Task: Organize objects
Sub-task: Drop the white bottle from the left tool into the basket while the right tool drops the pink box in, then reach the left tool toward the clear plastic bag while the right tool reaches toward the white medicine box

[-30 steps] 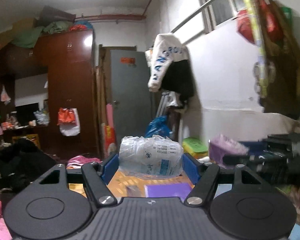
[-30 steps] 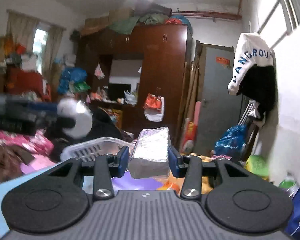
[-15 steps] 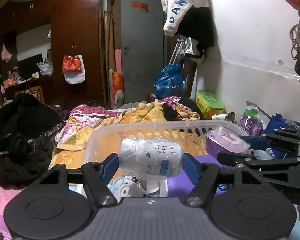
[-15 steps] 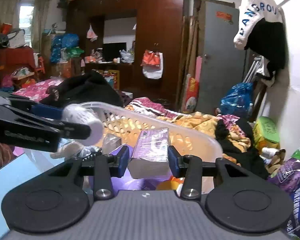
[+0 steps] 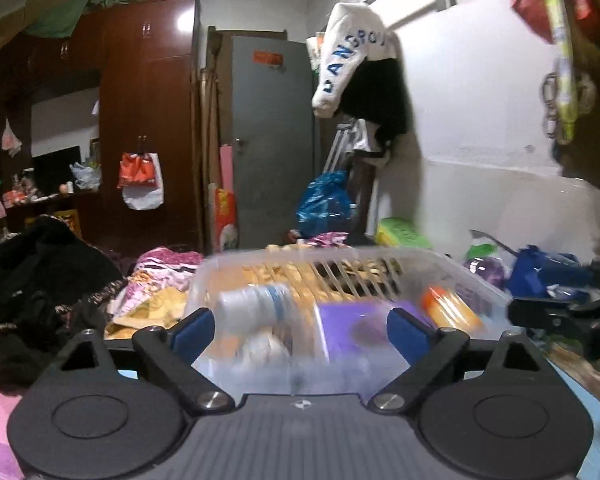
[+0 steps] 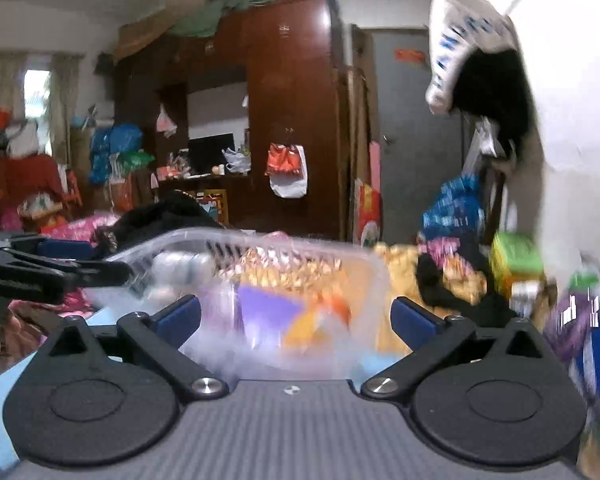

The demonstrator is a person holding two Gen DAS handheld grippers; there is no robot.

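Observation:
A clear plastic basket (image 5: 380,258) sits just ahead of both grippers; it also shows in the right wrist view (image 6: 284,242). Inside lie a clear wrapped roll (image 5: 256,300), a purple pack (image 5: 356,328) and an orange item (image 5: 450,308). My left gripper (image 5: 298,330) is open and empty, its jaws wide at the basket's near wall. My right gripper (image 6: 296,314) is open and empty too, in front of the basket. The purple pack (image 6: 274,310) and the roll (image 6: 184,264) show blurred through the wall.
Piles of clothes and bedding (image 5: 40,280) lie left of the basket. A green box (image 5: 404,232) and bags (image 5: 540,276) stand by the white wall on the right. A wardrobe (image 5: 148,120) and grey door (image 5: 272,140) stand behind.
Both grippers opened: the left let go of the wrapped roll and the right let go of the purple pack, both now in the basket. Both views tilted up.

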